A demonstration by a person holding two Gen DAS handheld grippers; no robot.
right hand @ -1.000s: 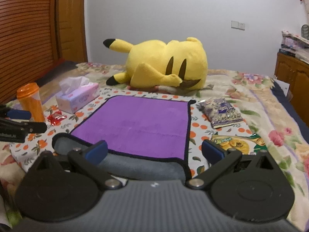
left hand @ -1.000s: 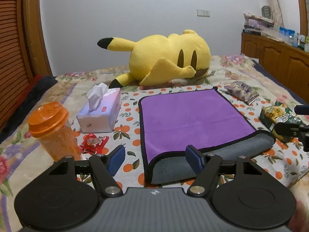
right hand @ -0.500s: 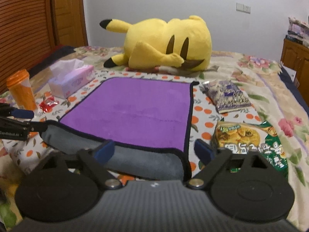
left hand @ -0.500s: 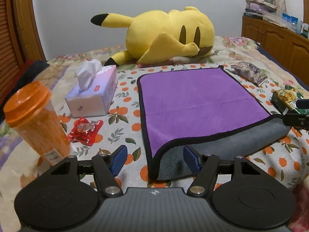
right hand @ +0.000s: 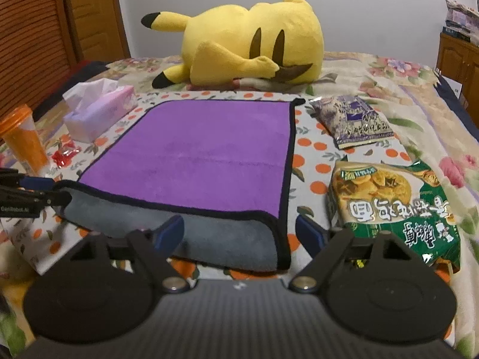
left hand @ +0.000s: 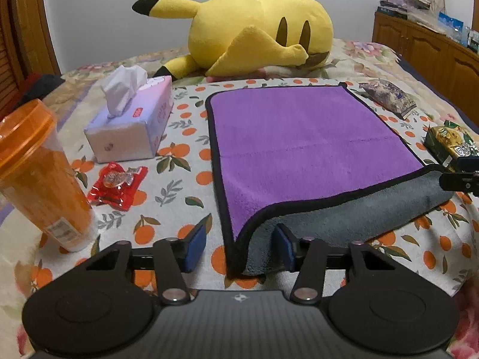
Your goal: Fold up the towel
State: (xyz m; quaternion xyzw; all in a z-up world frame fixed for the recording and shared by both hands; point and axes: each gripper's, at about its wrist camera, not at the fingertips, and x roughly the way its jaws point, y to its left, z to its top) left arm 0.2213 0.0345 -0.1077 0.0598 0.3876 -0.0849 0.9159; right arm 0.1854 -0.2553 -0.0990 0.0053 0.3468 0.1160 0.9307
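A purple towel (left hand: 302, 149) with a black hem and a grey underside lies flat on the bed; it also shows in the right wrist view (right hand: 203, 155). Its near edge is turned under, so a grey band (left hand: 344, 218) shows along the front. My left gripper (left hand: 239, 246) is open, its fingers on either side of the towel's near left corner. My right gripper (right hand: 239, 234) is open, its fingers on either side of the near right corner. Each gripper's tip shows at the edge of the other's view.
A yellow plush toy (left hand: 260, 33) lies behind the towel. On the left stand an orange cup (left hand: 39, 176), a tissue box (left hand: 131, 122) and a red wrapper (left hand: 118, 184). On the right lie a purple snack bag (right hand: 353, 119) and a green snack bag (right hand: 395, 206).
Both grippers have moved forward and down to the towel's near corners. The towel looms larger in both views. Both stay open.
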